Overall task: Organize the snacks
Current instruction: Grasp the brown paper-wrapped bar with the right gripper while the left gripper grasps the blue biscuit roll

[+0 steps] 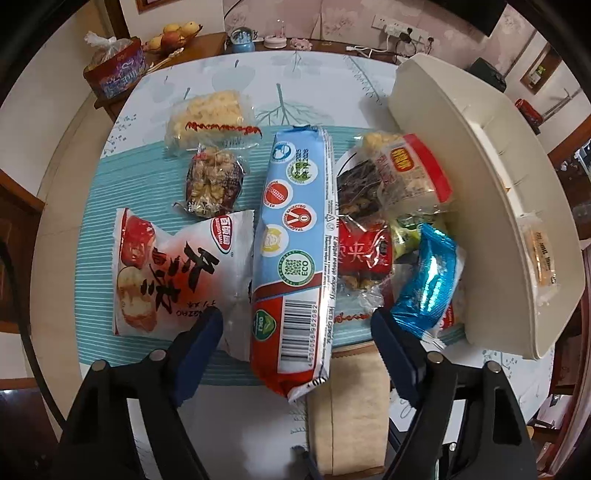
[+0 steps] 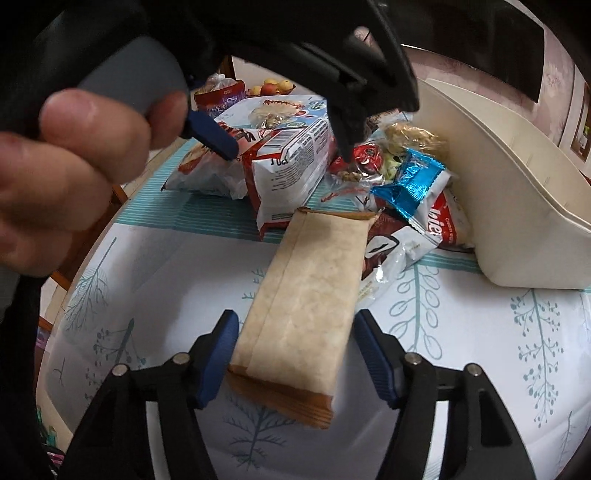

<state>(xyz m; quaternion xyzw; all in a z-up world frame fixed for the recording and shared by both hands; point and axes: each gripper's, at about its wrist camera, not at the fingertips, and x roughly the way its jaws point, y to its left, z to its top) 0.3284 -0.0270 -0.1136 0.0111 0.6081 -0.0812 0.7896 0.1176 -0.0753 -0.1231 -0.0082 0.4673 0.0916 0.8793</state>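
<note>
My left gripper (image 1: 297,325) is open, its blue pads either side of the near end of a long blue-and-red biscuit pack (image 1: 295,254), not touching it. My right gripper (image 2: 291,332) is open around a tan paper-wrapped bar (image 2: 303,291) lying on the tablecloth; a gap shows at each pad. The bar also shows in the left wrist view (image 1: 347,406). The left gripper and the hand holding it fill the upper left of the right wrist view. A cream plastic bin (image 1: 476,192) stands tilted at the right, also seen in the right wrist view (image 2: 517,192).
Loose snacks lie on the teal mat: a red-and-white date bag (image 1: 166,269), a nut bar (image 1: 214,181), a rice cake pack (image 1: 210,118), a blue foil pack (image 1: 424,280), red packs (image 1: 365,251). A fruit bowl (image 1: 173,35) and a gift box (image 1: 114,70) stand behind.
</note>
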